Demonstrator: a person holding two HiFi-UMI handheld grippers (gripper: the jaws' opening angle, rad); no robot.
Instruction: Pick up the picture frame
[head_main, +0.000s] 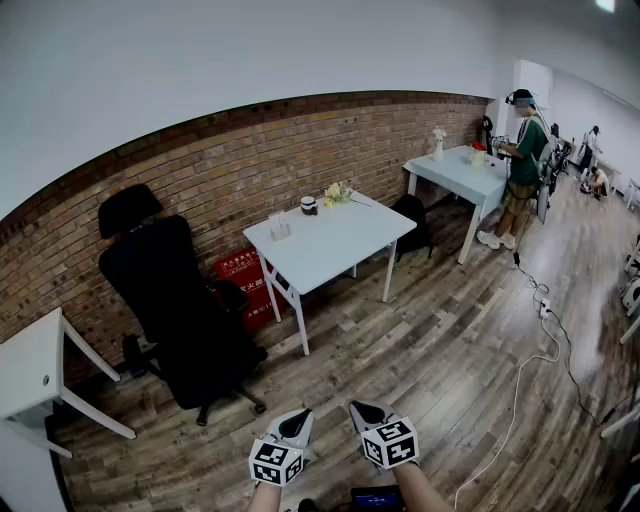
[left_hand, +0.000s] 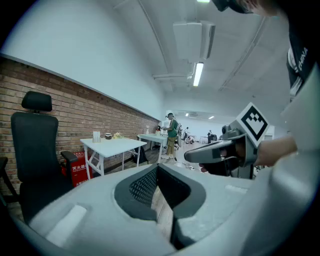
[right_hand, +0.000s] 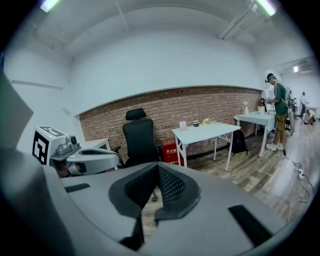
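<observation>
Item: my left fingers (head_main: 295, 424) pressed together, holding nothing. My right fingers (head_main: 366, 411) same. Picture frame (head_main: 278, 228), likely small clear upright piece, on desk (head_main: 340, 245), well ahead of fingers. Left nearer. Long axis unreadable.

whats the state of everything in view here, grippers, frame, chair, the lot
left gripper: shut, nothing between its fingers
right gripper: shut, empty
picture frame: standing upright on the white table, untouched
mug: upright on the same table, near the wall
office chair: upright, nobody in it
person: standing, far across the room
</observation>
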